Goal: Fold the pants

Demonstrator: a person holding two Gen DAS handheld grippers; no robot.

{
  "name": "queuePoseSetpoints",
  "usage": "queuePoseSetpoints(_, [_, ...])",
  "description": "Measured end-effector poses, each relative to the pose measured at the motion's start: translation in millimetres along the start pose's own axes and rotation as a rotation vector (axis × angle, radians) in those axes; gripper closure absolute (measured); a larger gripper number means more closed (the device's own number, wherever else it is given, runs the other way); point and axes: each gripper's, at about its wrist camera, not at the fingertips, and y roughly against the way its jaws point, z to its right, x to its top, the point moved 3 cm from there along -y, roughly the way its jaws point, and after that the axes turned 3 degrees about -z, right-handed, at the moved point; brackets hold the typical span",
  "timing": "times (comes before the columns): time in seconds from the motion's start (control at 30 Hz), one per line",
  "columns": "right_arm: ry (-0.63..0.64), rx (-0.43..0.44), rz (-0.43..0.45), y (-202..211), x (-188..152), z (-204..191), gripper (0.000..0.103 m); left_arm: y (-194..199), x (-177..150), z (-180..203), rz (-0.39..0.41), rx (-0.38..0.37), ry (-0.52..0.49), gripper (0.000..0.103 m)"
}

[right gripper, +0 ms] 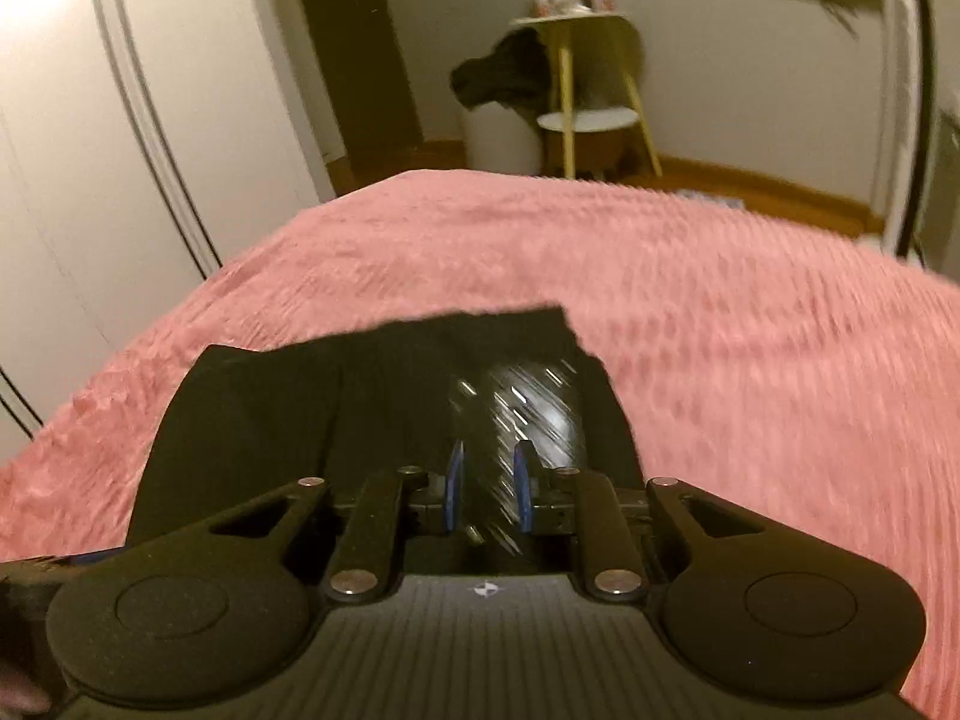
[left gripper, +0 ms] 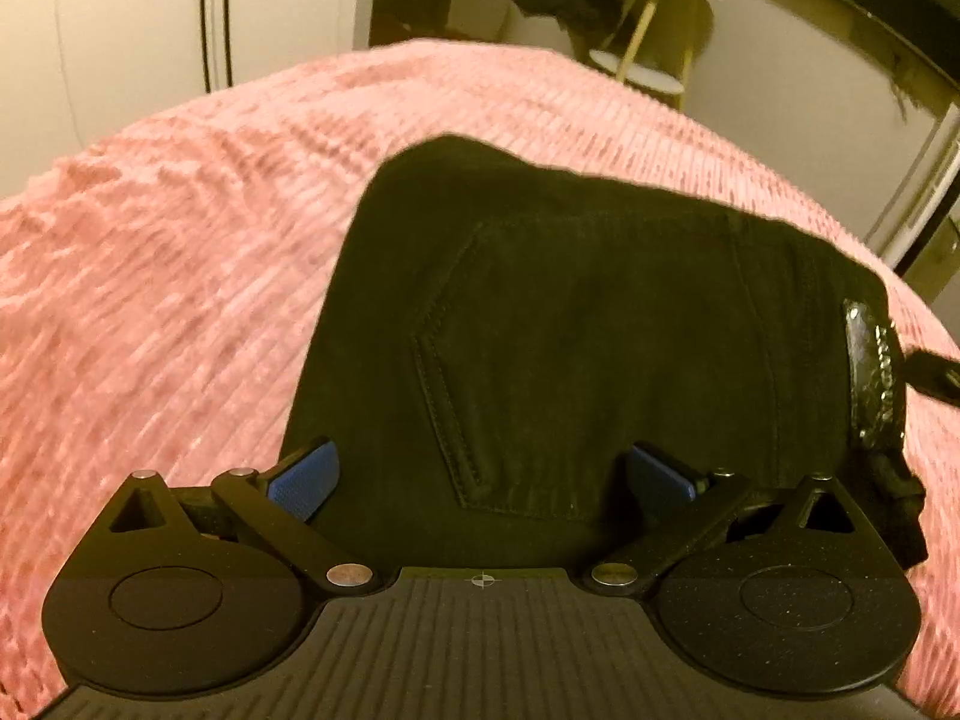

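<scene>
Pink bedspread (left gripper: 150, 252) bears folded black pants (left gripper: 570, 324); left tongs (left gripper: 483, 480) gape.

We see the black pants (left gripper: 576, 324) lying folded into a compact stack, back pocket up, on the pink bedspread (left gripper: 180, 228).

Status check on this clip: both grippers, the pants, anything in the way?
Left gripper open over the black pants. Right gripper nearly shut around the shiny waistband patch; grip unclear. Pants folded compact on pink bedspread. Nothing in the way.

Black pants (left gripper: 570, 330) with a shiny patch lie on the pink ribbed bedspread (left gripper: 180, 240); blue-padded tongs (left gripper: 480, 474).
</scene>
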Motion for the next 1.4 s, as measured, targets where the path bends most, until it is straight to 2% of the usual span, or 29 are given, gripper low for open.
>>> queuePoseSetpoints(0.07, [0.053, -0.026, -0.001, -18, 11, -15, 0.085, 11, 4, -1, 0.052, 0.008, 0.008, 0.000])
queuePoseSetpoints(0.13, [0.073, -0.026, -0.013, -38, 21, -27, 0.085, 25, 14, 1, 0.151, 0.018, -0.020, 0.000])
queuePoseSetpoints(0.2, [0.086, -0.023, -0.020, -54, 28, -37, 0.085, 30, 30, 3, 0.233, 0.065, -0.060, 0.000])
queuePoseSetpoints(0.23, [0.093, -0.025, -0.022, -61, 30, -41, 0.085, 26, 38, 4, 0.243, 0.068, -0.064, 0.000])
queuePoseSetpoints(0.33, [0.121, -0.037, -0.017, -78, 33, -48, 0.086, -4, 62, 0, 0.191, 0.012, -0.012, 0.000])
queuePoseSetpoints(0.4, [0.122, -0.045, -0.049, -91, 32, -45, 0.086, -30, 73, 0, 0.135, -0.017, 0.028, 0.000])
queuePoseSetpoints(0.47, [0.132, -0.041, -0.072, -102, 29, -41, 0.085, -50, 75, 3, 0.110, 0.003, 0.032, 0.000])
queuePoseSetpoints(0.57, [0.173, -0.036, -0.067, -114, 23, -39, 0.085, -68, 64, 20, 0.144, 0.091, -0.080, 0.000])
queuePoseSetpoints(0.63, [0.176, -0.038, -0.060, -115, 21, -39, 0.084, -70, 57, 19, 0.182, 0.094, -0.094, 0.000])
queuePoseSetpoints(0.73, [0.151, -0.008, -0.057, -105, 21, -38, 0.080, -60, 54, 15, 0.195, 0.081, -0.073, 0.000])
queuePoseSetpoints(0.83, [0.104, 0.049, -0.052, -75, 10, -34, 0.080, -41, 42, 17, 0.154, 0.076, -0.065, 0.000])
queuePoseSetpoints(0.93, [0.068, 0.085, -0.072, -41, -21, -27, 0.080, -24, 25, 25, 0.103, 0.068, -0.105, 0.000])
queuePoseSetpoints(1.07, [0.011, 0.106, -0.092, -8, -62, -11, 0.080, -9, 3, 25, 0.026, 0.017, -0.032, 0.000])
queuePoseSetpoints(1.13, [-0.035, 0.120, -0.086, 6, -66, -8, 0.080, -2, -2, 28, 0.025, 0.009, -0.038, 0.000])
queuePoseSetpoints(1.2, [-0.132, 0.143, -0.072, 17, -66, 1, 0.079, 4, -8, 30, 0.014, 0.003, -0.041, 0.000])
queuePoseSetpoints(1.23, [-0.202, 0.168, -0.071, 21, -69, 9, 0.077, 7, -11, 31, 0.014, 0.000, -0.042, 0.000])
queuePoseSetpoints(1.27, [-0.277, 0.195, -0.080, 23, -73, 17, 0.069, 10, -15, 32, 0.009, -0.001, -0.044, 0.000])
queuePoseSetpoints(1.3, [-0.357, 0.198, -0.099, 24, -78, 28, 0.055, 12, -18, 33, 0.007, -0.001, -0.045, 0.000])
queuePoseSetpoints(1.33, [-0.412, 0.208, -0.103, 25, -83, 37, 0.046, 15, -21, 35, 0.011, -0.005, -0.048, 0.000])
queuePoseSetpoints(1.4, [-0.537, 0.249, -0.104, 27, -90, 53, 0.046, 19, -24, 37, 0.016, -0.010, -0.059, 0.000])
